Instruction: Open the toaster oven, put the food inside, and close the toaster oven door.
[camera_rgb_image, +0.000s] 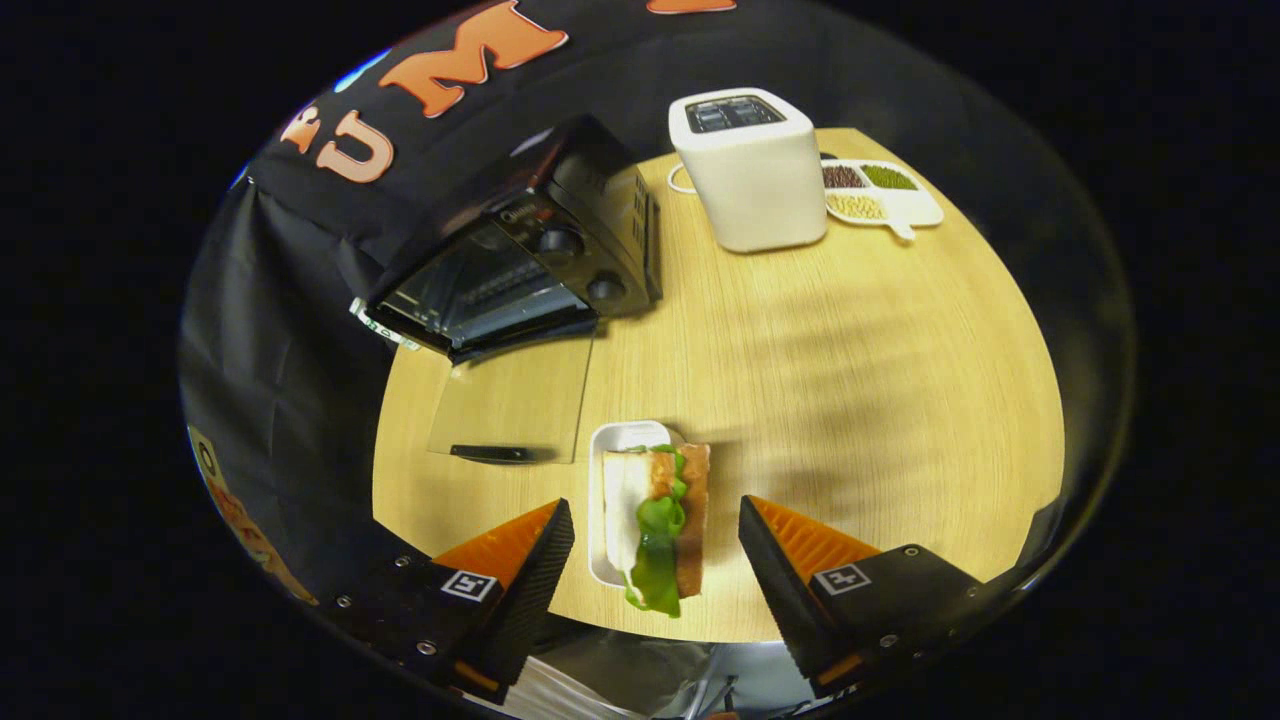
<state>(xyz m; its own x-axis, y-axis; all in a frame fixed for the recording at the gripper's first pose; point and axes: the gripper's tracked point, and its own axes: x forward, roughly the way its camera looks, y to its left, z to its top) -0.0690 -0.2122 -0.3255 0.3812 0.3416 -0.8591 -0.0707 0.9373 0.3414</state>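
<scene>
Sandwich (660, 525) grab is the step in hand, I'd say, since the toaster oven (520, 255) already has its glass door (510, 410) folded down flat on the wooden table (850, 380). The gripper (655, 535) is spread wide open, one finger either side of the sandwich and neither touching it. The sandwich stands on edge, partly on a small white tray (615, 440), bread slices facing the fingers, with lettuce and a pale filling showing between them. To do this well, I'd come down so the pads meet the flat bread faces near the middle, then close gently: it looks like it would squash or shed its filling if pinched hard. Watch the tray rim by the left finger so it doesn't get caught in the squeeze. The oven sits well beyond the fingers and to the left, so the carry has to clear the lowered door and its dark handle (495, 453). A white toaster (750, 175) and a divided dish of beans (880, 195) sit further back, out of the way.
</scene>
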